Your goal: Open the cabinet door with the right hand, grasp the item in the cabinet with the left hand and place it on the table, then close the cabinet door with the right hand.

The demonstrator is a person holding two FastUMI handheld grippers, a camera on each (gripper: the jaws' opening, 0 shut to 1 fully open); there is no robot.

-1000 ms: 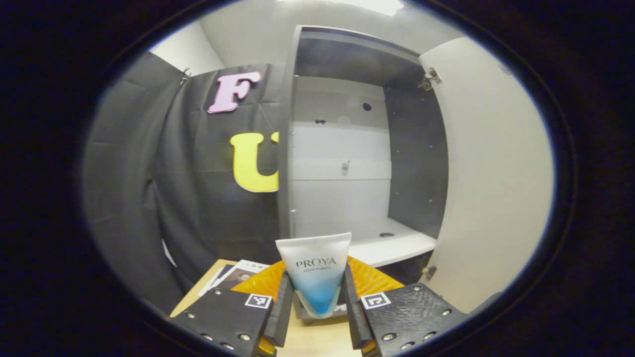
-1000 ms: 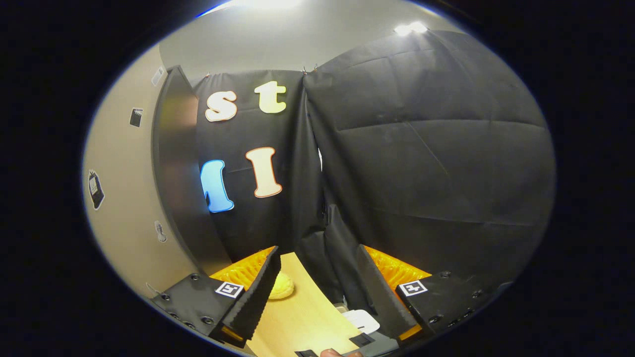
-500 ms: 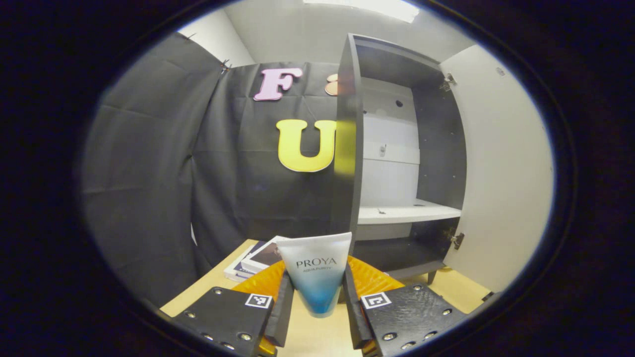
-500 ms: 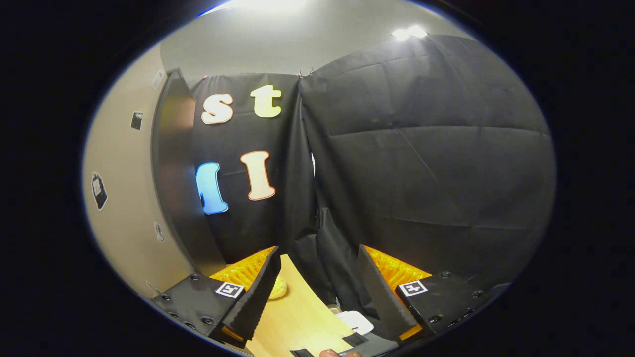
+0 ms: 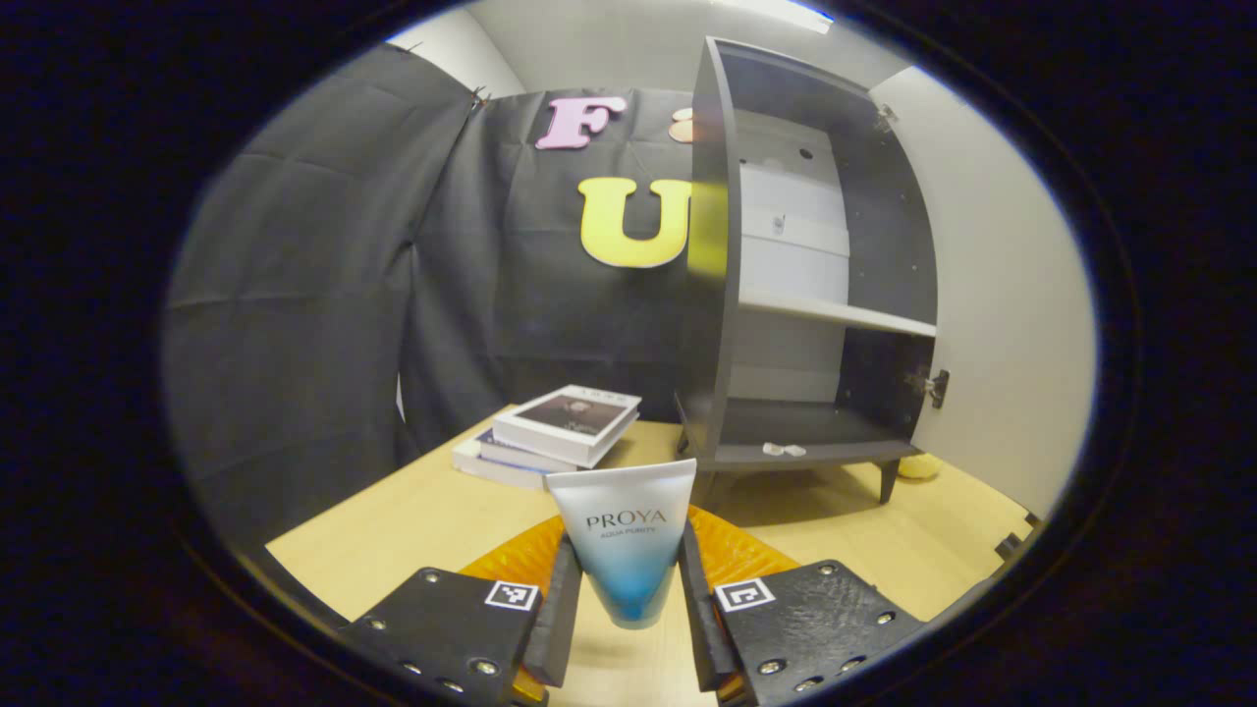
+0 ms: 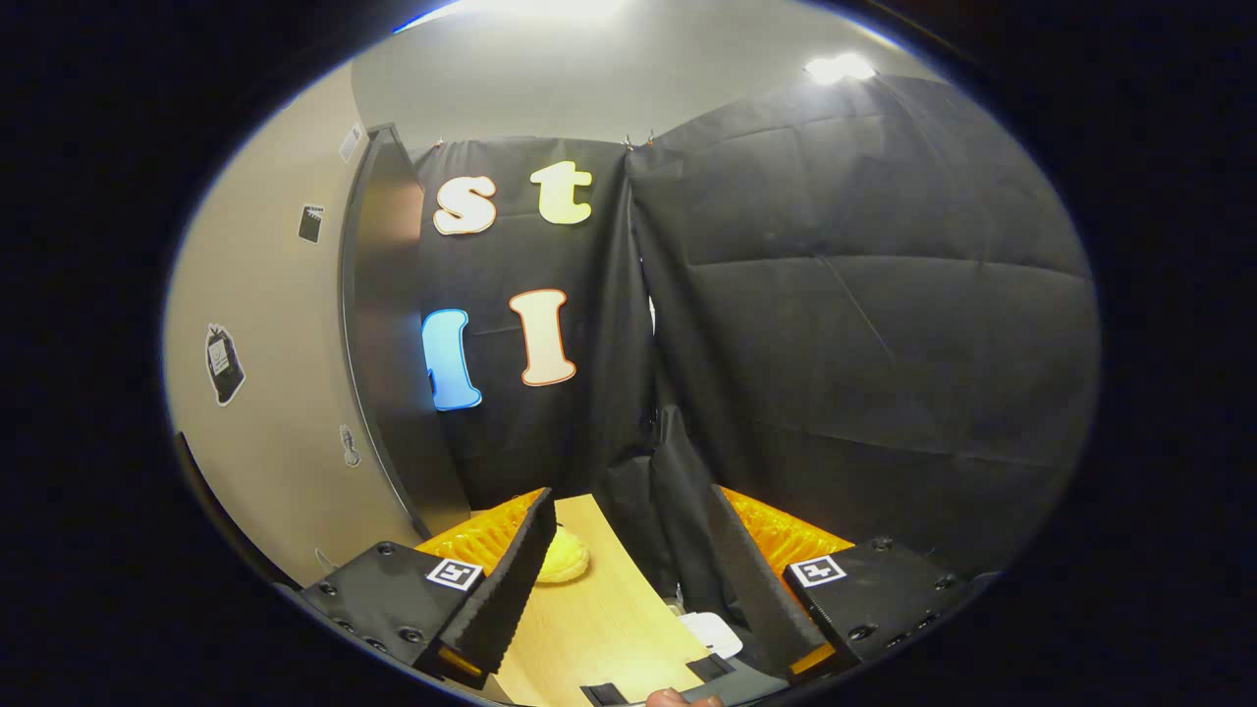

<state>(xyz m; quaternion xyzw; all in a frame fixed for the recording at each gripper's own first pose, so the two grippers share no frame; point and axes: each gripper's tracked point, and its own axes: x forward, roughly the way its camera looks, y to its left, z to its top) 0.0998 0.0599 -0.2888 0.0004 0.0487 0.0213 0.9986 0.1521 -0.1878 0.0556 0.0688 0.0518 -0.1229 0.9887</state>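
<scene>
In the left gripper view, a white-to-blue cosmetic tube (image 5: 625, 538) stands cap-down between my fingers, and my left gripper (image 5: 623, 609) is shut on it above the wooden table (image 5: 412, 516). Beyond it stands the dark cabinet (image 5: 709, 295) with its pale door (image 5: 992, 295) swung wide to the right; its white shelf (image 5: 835, 312) is bare. In the right gripper view, my right gripper (image 6: 628, 579) is open with nothing between its fingers. The outer face of the cabinet door (image 6: 260, 373) lies just to its left.
A stack of books (image 5: 555, 432) lies on the table left of the cabinet. A small white scrap (image 5: 783, 450) sits on the cabinet floor. A yellow round object (image 6: 562, 558) rests on the table near the door. A white item (image 6: 709, 631) lies at the table edge.
My left gripper has pulled back and dropped lower with the tube, so the table, the books and the cabinet's legs come into sight. The right gripper has shifted only slightly.
</scene>
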